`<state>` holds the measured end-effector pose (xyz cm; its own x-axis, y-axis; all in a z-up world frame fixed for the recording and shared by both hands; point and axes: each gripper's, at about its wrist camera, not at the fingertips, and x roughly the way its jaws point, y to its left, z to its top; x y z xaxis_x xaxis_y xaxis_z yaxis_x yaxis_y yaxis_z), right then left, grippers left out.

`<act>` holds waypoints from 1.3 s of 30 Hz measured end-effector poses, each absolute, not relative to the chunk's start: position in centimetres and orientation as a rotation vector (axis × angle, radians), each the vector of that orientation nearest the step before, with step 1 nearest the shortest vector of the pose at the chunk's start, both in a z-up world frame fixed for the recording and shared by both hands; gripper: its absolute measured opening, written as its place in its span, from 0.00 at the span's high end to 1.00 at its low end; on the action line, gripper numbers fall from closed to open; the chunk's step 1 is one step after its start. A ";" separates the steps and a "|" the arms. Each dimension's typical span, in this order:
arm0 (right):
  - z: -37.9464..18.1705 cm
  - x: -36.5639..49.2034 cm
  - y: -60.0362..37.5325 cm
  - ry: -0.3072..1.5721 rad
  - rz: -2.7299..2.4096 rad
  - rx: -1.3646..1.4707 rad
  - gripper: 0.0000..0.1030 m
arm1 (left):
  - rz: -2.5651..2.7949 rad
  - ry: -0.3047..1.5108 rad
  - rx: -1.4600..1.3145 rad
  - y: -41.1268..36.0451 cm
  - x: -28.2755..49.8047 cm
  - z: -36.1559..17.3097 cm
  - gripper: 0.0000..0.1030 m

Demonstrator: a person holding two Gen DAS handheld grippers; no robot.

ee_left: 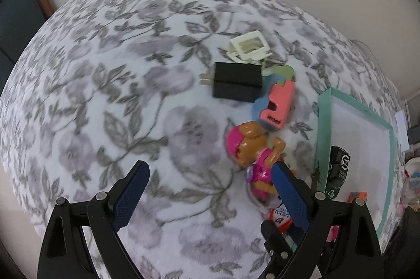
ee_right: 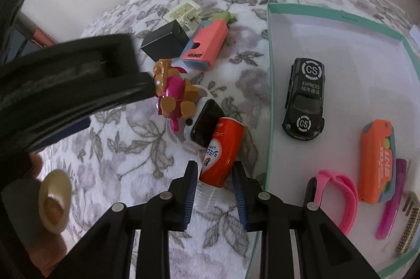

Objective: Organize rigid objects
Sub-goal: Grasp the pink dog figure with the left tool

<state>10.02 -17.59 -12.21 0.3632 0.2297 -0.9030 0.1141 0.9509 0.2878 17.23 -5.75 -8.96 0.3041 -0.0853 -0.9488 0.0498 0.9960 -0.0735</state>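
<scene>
My right gripper (ee_right: 215, 188) is shut on the clear-capped end of a red tube (ee_right: 223, 145) that lies on the flowered cloth just left of the teal tray (ee_right: 270, 95). A white-strapped smartwatch (ee_right: 206, 121) lies against the tube's far end, and a pink-and-brown toy dog (ee_right: 173, 92) rests on the watch. My left gripper (ee_left: 210, 189) is open above the cloth, and the toy dog (ee_left: 252, 153) lies by its right finger (ee_left: 286, 195). Beyond the dog are a pink-and-blue case (ee_left: 275, 105), a black charger (ee_left: 237, 82) and a cream clip (ee_left: 249, 45).
The tray holds a black toy car (ee_right: 304, 100), an orange case (ee_right: 378, 161), a pink strap (ee_right: 338, 197) and a magenta comb (ee_right: 391, 200). The left gripper's black body (ee_right: 65, 77) hangs blurred over the cloth at left. A wall runs behind the cloth.
</scene>
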 end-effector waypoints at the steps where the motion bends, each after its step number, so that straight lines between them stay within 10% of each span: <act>1: -12.2 10.1 -17.6 1.203 0.081 0.324 0.72 | -0.098 1.262 -0.033 -5.9 17.4 -9.2 0.09; 8: -12.6 10.5 -17.8 1.198 0.092 0.334 0.72 | -0.172 1.276 -0.055 -6.9 18.1 -10.6 0.10; 19: -12.7 10.0 -17.8 1.195 0.100 0.336 0.73 | -0.330 1.268 -0.138 -8.0 17.9 -10.2 0.67; 39: -10.8 6.9 -17.9 1.187 0.115 0.362 0.79 | -0.346 1.245 -0.231 -4.1 14.9 -8.2 0.67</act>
<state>6.91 -17.87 -10.81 0.3764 0.2760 -0.8844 0.1007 0.9367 0.3352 14.94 -4.05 -8.22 0.2782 -0.3789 -0.8826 0.1306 0.9253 -0.3561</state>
